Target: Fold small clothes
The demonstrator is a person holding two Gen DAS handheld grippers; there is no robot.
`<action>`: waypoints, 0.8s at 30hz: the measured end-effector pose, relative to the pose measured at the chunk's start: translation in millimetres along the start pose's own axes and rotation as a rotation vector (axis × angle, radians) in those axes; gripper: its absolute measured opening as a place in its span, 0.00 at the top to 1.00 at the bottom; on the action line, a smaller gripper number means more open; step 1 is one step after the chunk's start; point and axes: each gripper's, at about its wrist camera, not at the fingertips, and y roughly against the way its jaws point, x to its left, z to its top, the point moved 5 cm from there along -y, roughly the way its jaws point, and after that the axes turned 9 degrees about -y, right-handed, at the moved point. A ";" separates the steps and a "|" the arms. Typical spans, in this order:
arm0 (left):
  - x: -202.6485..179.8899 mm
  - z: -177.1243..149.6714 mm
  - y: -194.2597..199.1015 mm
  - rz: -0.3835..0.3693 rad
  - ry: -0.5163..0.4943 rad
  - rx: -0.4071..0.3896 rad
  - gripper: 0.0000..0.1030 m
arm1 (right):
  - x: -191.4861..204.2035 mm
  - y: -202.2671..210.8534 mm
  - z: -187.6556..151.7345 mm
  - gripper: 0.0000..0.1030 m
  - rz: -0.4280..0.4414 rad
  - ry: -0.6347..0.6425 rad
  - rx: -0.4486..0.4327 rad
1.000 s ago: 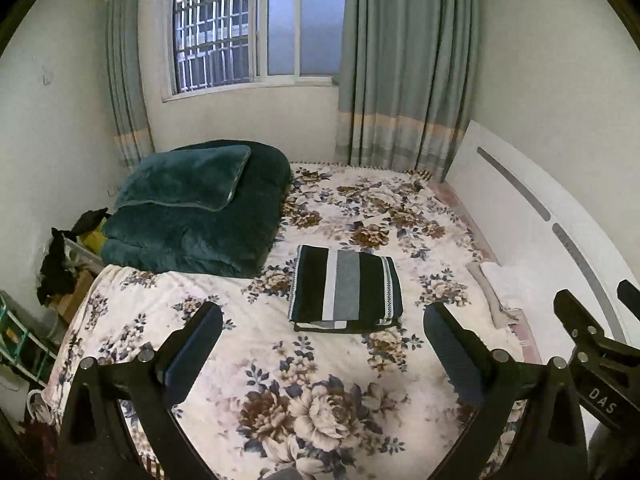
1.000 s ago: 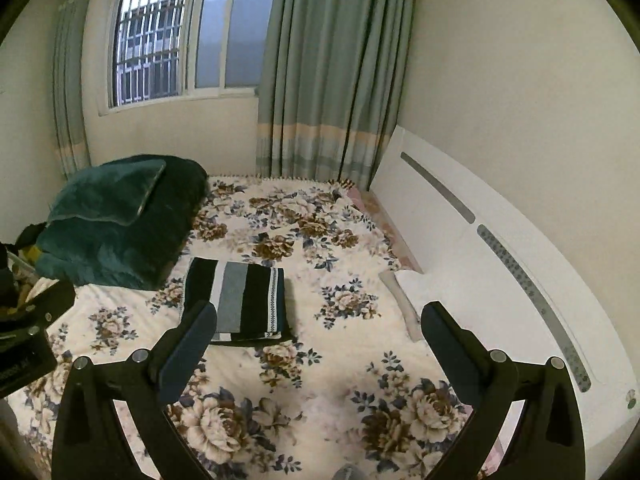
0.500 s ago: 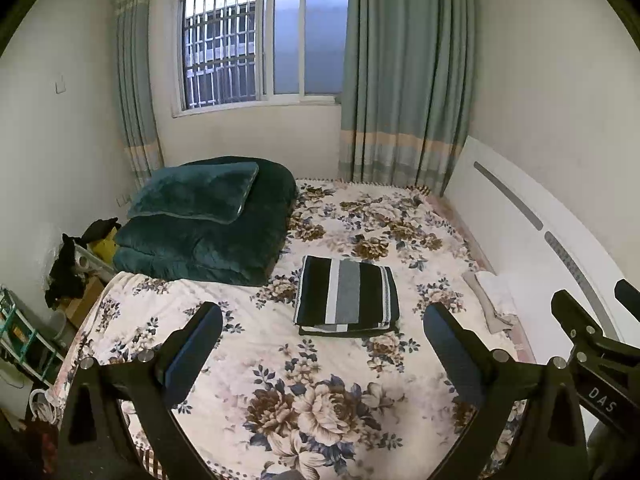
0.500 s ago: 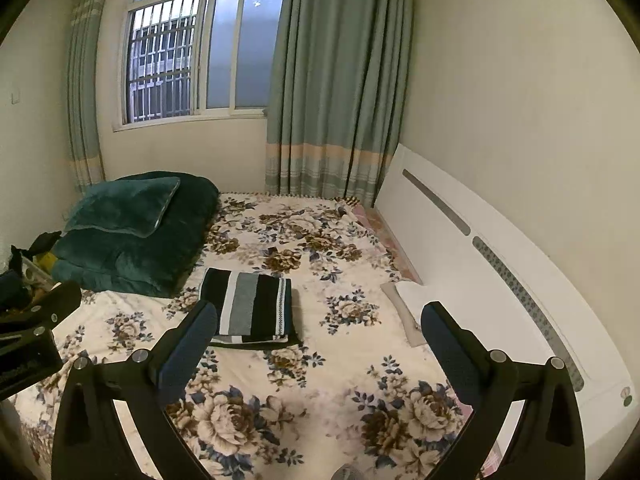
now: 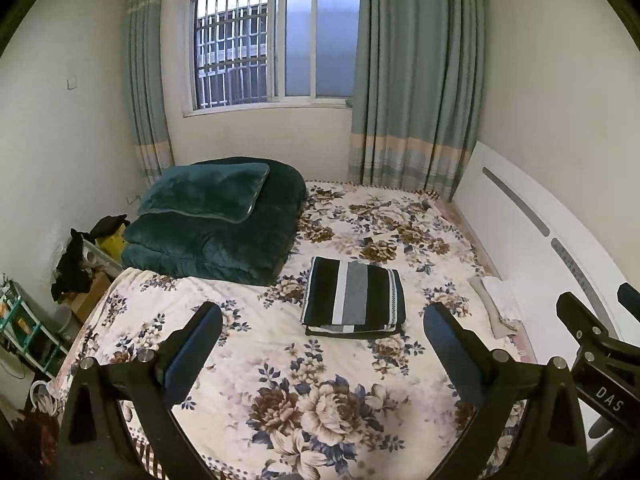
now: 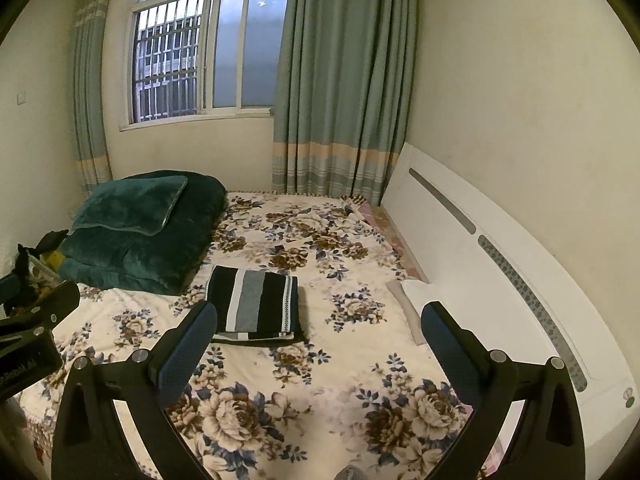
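A folded black, grey and white striped garment (image 5: 354, 298) lies flat on the floral bed (image 5: 256, 344); it also shows in the right wrist view (image 6: 256, 306). My left gripper (image 5: 320, 344) is open and empty, held high above the bed's near part, well short of the garment. My right gripper (image 6: 320, 342) is open and empty, also raised above the bed, with the garment beyond its left finger. Part of the right gripper (image 5: 600, 344) shows at the right edge of the left wrist view.
A folded dark green quilt with a pillow (image 5: 216, 224) sits at the bed's far left. A white headboard (image 6: 492, 264) runs along the right, with a folded pale cloth (image 5: 498, 300) beside it. Clutter and a rack (image 5: 24, 328) stand left of the bed. Window and curtains are behind.
Both grippers have drawn back and up from the bed, so the folded garment looks smaller and farther away. Both stay open and empty.
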 end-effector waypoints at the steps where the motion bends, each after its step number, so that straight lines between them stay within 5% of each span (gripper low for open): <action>1: 0.0 0.0 0.6 -0.001 0.001 -0.002 0.00 | 1.0 -0.3 0.2 0.00 0.003 0.002 0.000; 24: -1.2 3.1 4.6 0.016 -0.008 -0.006 0.00 | 8.7 2.8 -1.6 0.00 0.040 0.004 -0.002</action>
